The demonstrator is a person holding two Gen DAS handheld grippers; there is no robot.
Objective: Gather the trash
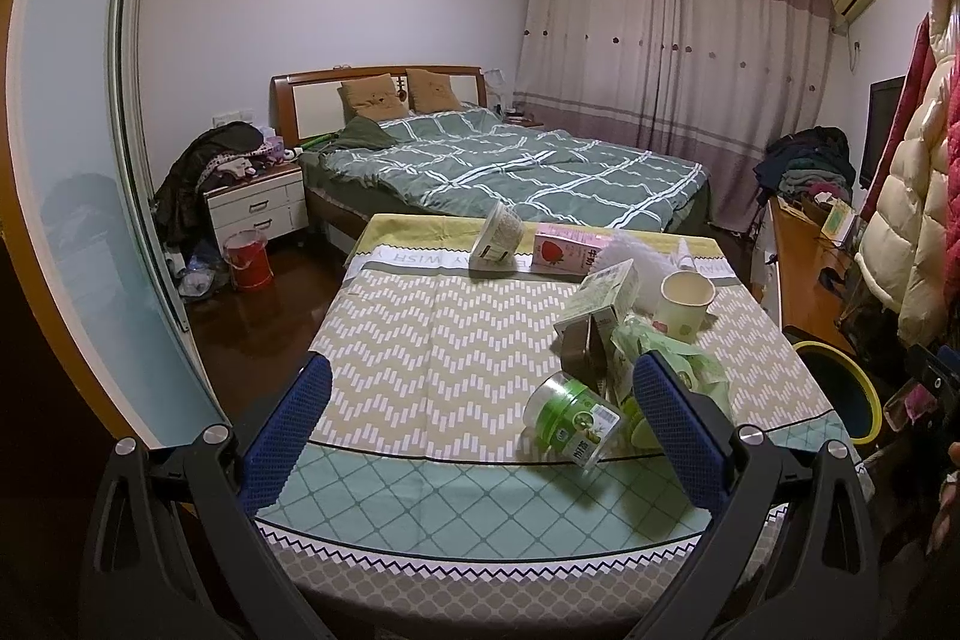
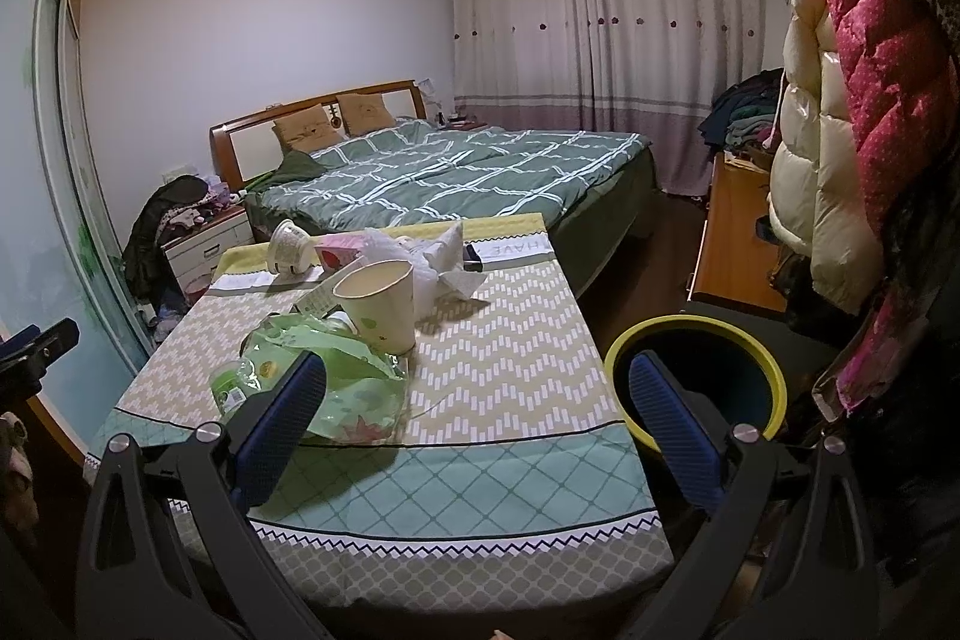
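Observation:
Trash lies on a table (image 1: pixel 420 340) with a patterned cloth: a green-lidded clear jar (image 1: pixel 570 421) on its side, green plastic wrapping (image 2: pixel 324 370), a paper cup (image 1: pixel 684 304) (image 2: pixel 381 301), a small carton (image 1: pixel 603 295), a pink strawberry milk carton (image 1: pixel 567 250), a tipped yogurt cup (image 1: pixel 495 235) (image 2: pixel 291 244) and crumpled white tissue (image 2: pixel 441 259). A yellow-rimmed dark bin (image 2: pixel 696 376) (image 1: pixel 837 388) stands on the floor to the table's right. My left gripper (image 1: pixel 480 400) is open above the near table edge, the jar just inside its right finger. My right gripper (image 2: pixel 477 400) is open and empty, between wrapping and bin.
A bed (image 1: pixel 510 166) with a green checked cover stands behind the table. A nightstand (image 1: pixel 258 208) piled with clothes and a red bucket (image 1: pixel 246 259) are at the left. Puffy coats (image 2: pixel 840 130) hang close on the right, above a wooden cabinet (image 2: pixel 732 244).

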